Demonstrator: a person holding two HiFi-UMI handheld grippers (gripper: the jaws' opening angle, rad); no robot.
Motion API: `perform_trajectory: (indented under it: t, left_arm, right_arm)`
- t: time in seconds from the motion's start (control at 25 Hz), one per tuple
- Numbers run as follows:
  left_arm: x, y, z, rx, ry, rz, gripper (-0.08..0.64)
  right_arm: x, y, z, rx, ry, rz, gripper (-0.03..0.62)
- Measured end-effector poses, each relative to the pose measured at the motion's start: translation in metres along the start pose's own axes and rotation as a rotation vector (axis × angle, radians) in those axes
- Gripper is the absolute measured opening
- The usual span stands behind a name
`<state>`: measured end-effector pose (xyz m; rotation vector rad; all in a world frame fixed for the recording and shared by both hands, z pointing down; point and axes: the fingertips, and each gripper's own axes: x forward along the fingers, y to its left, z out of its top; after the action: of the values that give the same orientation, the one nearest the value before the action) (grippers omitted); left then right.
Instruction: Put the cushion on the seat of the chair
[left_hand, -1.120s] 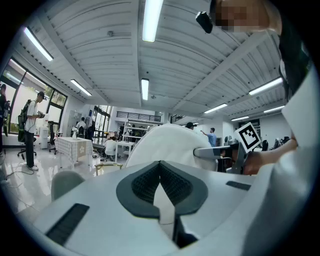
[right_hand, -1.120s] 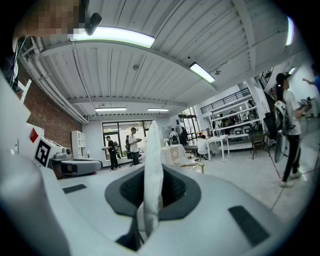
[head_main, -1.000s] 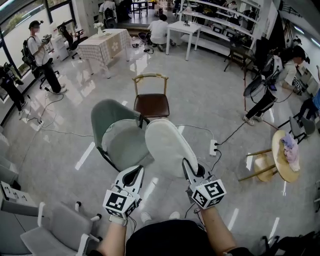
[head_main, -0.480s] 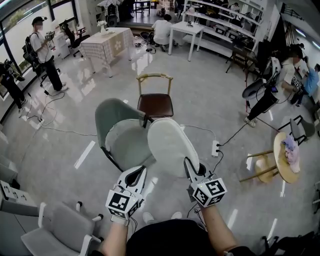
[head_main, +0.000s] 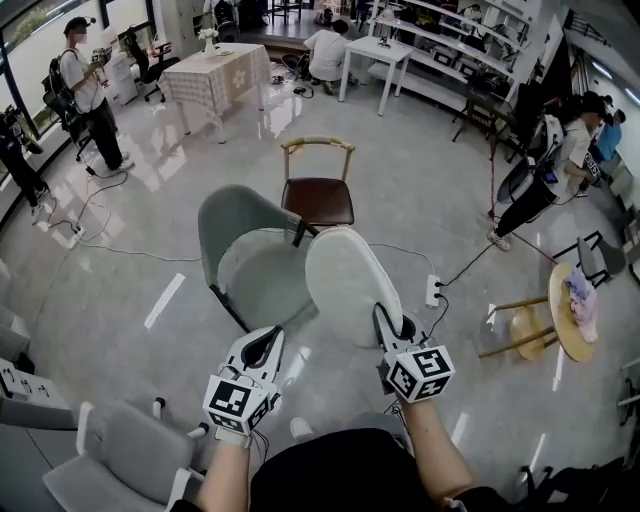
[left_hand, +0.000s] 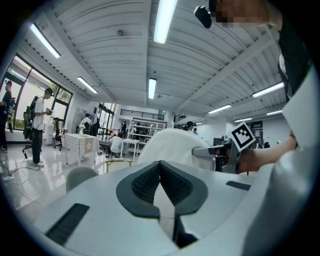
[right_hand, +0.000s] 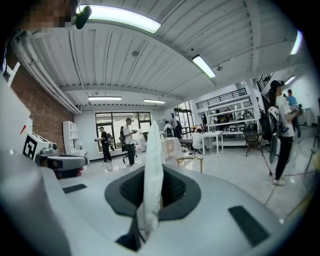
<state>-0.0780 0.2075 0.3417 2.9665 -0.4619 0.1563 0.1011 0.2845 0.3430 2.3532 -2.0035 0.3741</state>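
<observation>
- The right gripper is in the person's right hand, low and right of centre in the head view. Its jaws are closed on the near rim of the cushion. The right gripper view shows the pale fabric edge pinched between the two dark pads.
- The cushion is a pale oval pad, held clear of the floor and tilted up on edge, with its broad face toward the head camera. It hangs just beside the right edge of the seat and does not lie on it. Whether it brushes that edge cannot be told.
- The left gripper is in the person's left hand, low and left of centre in the head view. The left gripper view shows its fingers pressed together at the tips, with nothing gripped between them. It is near the front edge of the seat and apart from the cushion.
- The chair is a grey-green shell on dark legs, upright in the middle of the floor. Its seat is bare.
- The brown chair has a pale wooden frame and a dark seat, and stands just behind the grey-green one.
- The power strip is white and lies on the floor to the right of the cushion. A dark cable runs from it.
- The round wooden table stands near the right edge of the floor, with a pinkish cloth on its top.
- The covered table has a checked cover and stands toward the far left corner of the floor.
</observation>
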Motion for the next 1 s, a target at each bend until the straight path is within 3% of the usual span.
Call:
perform_trajectory:
  t: [0.44, 1.0]
  left_arm:
    - [-0.008, 0.041, -0.011, -0.015, 0.020, 0.052, 0.012]
    - [0.080, 0.080, -0.019, -0.057, 0.085, 0.153, 0.012]
  right_arm:
    - [0.043, 0.017, -0.005, -0.013, 0.016, 0.041, 0.035]
    - [0.146, -0.047, -0.010, 0.009, 0.097, 0.160, 0.035]
